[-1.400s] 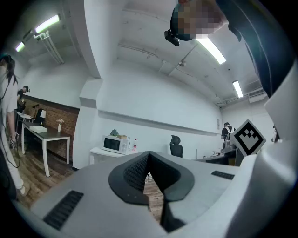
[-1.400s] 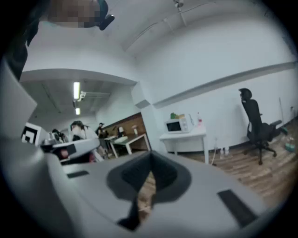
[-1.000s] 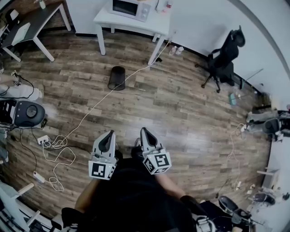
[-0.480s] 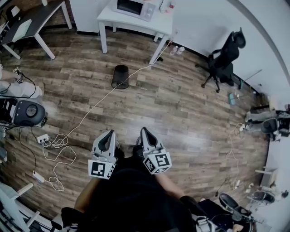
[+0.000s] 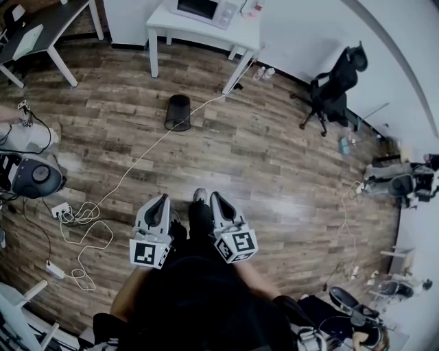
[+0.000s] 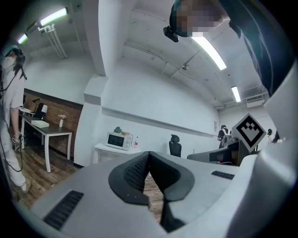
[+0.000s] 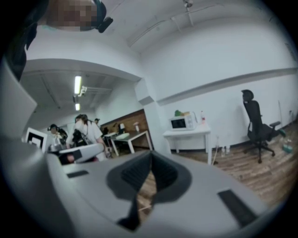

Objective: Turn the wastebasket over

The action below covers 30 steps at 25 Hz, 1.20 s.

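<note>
A black mesh wastebasket [image 5: 178, 112] stands on the wooden floor near the white table's leg, far ahead of both grippers. My left gripper [image 5: 159, 204] is held close to the person's body, shut with nothing between its jaws. My right gripper [image 5: 217, 199] is beside it, also shut and empty. The person's shoe [image 5: 199, 197] shows between them. In the left gripper view the jaws [image 6: 148, 155] meet at their tips; in the right gripper view the jaws [image 7: 151, 155] meet likewise. The wastebasket is hidden in both gripper views.
A white table [image 5: 171, 29] with a microwave [image 5: 200, 8] stands behind the basket. A white cable [image 5: 137, 168] runs across the floor to a power strip [image 5: 60, 210]. A black office chair [image 5: 334, 86] is at the right. A dark desk [image 5: 41, 31] is at the far left.
The view has shifted forward across the floor and a shoe has stepped out between the grippers. Both grippers stay shut and side by side.
</note>
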Each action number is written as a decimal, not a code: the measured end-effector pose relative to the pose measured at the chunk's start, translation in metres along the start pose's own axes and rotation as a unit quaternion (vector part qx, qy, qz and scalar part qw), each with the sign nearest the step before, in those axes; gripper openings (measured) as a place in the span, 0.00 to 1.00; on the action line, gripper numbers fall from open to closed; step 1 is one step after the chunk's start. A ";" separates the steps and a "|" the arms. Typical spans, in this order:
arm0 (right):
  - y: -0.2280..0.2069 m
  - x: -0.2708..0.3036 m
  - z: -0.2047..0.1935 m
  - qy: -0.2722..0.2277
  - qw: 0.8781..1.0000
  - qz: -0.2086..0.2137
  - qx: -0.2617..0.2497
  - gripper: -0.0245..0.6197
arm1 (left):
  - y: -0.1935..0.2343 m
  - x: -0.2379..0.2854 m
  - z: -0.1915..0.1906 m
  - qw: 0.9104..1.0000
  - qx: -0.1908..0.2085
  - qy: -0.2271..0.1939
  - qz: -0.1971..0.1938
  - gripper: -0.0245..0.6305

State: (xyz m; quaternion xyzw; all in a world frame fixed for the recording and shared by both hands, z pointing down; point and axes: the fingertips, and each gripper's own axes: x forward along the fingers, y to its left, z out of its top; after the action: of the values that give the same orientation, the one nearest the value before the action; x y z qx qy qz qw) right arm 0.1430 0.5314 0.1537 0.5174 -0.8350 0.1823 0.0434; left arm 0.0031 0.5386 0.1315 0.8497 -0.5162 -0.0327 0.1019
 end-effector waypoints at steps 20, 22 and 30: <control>-0.052 0.125 0.027 0.002 0.999 0.025 0.022 0.09 | 0.068 0.098 0.002 0.999 0.020 0.023 0.034 0.09; -0.065 0.143 0.033 0.005 0.999 0.025 0.026 0.09 | 0.075 0.121 0.006 0.999 0.021 0.025 0.037 0.09; -0.121 0.217 0.063 0.019 0.999 0.043 0.022 0.09 | 0.097 0.223 0.028 0.999 0.037 0.011 0.039 0.09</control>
State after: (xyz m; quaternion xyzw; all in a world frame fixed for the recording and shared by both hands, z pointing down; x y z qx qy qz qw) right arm 0.1568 0.2775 0.1830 0.4786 -0.8511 0.2121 0.0396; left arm 0.0178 0.2941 0.1358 0.8324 -0.5487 -0.0001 0.0778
